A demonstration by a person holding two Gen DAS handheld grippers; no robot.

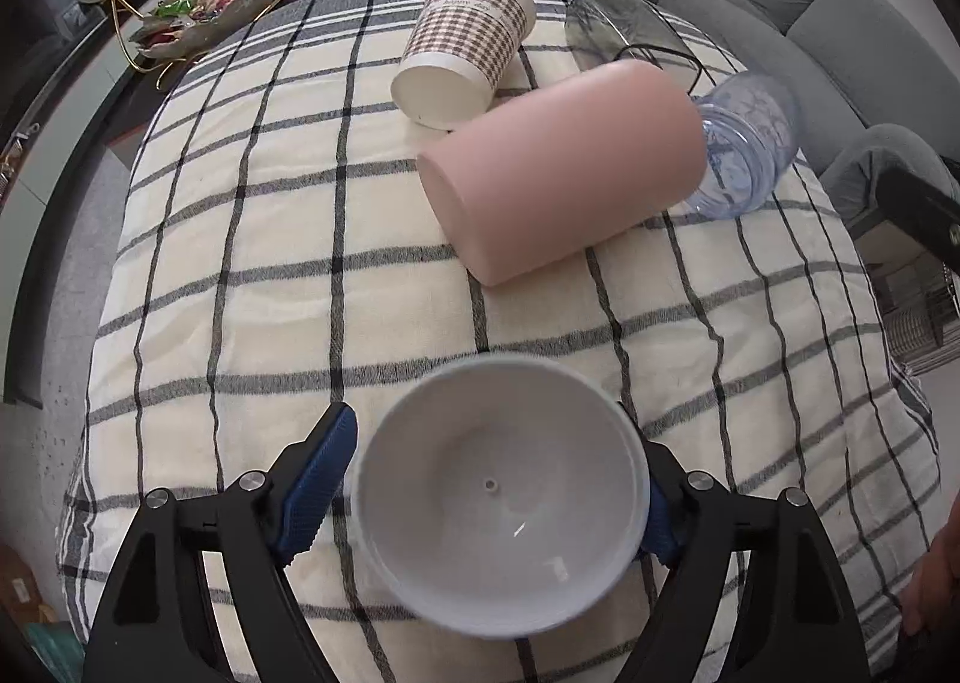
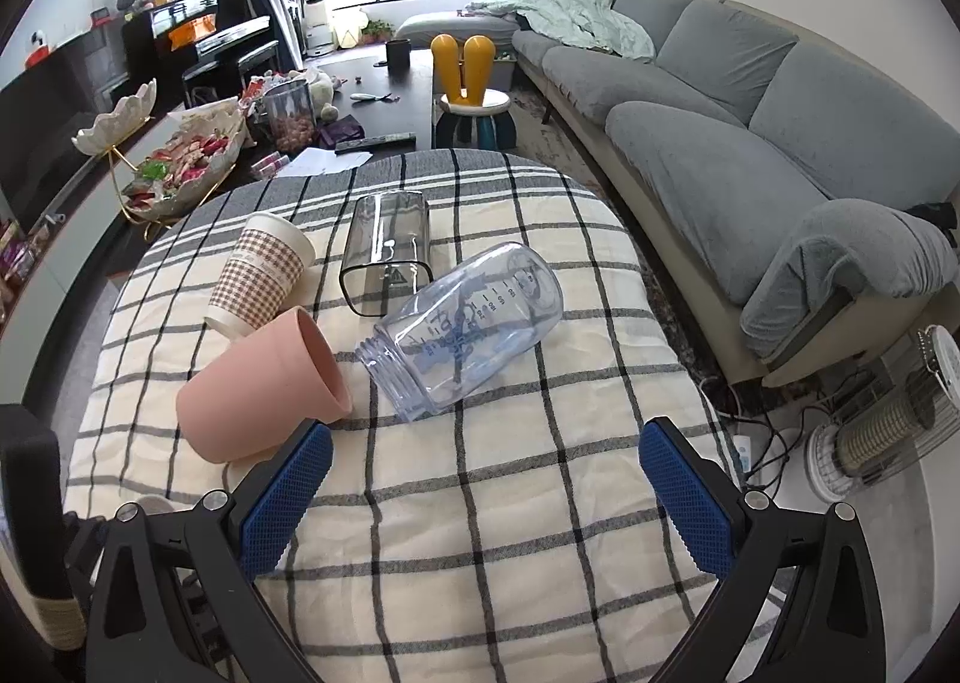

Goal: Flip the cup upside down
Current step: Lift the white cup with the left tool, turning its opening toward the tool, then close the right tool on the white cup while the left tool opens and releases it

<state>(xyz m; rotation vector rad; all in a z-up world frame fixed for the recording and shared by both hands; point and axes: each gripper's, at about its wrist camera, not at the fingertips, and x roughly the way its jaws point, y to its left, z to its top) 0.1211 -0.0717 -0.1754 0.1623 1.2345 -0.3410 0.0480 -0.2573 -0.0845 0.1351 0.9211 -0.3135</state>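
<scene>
Gripping white cup (image 1: 501, 527), left tool (image 1: 501, 494)

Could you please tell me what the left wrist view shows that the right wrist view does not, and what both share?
Only the left wrist view shows the white plastic cup gripped in the left gripper, its base facing the camera. Only the right wrist view shows the open, empty right gripper and the grey sofa in full. Both show the pink cup, checked paper cup and clear blue bottle lying on the plaid cloth.
</scene>
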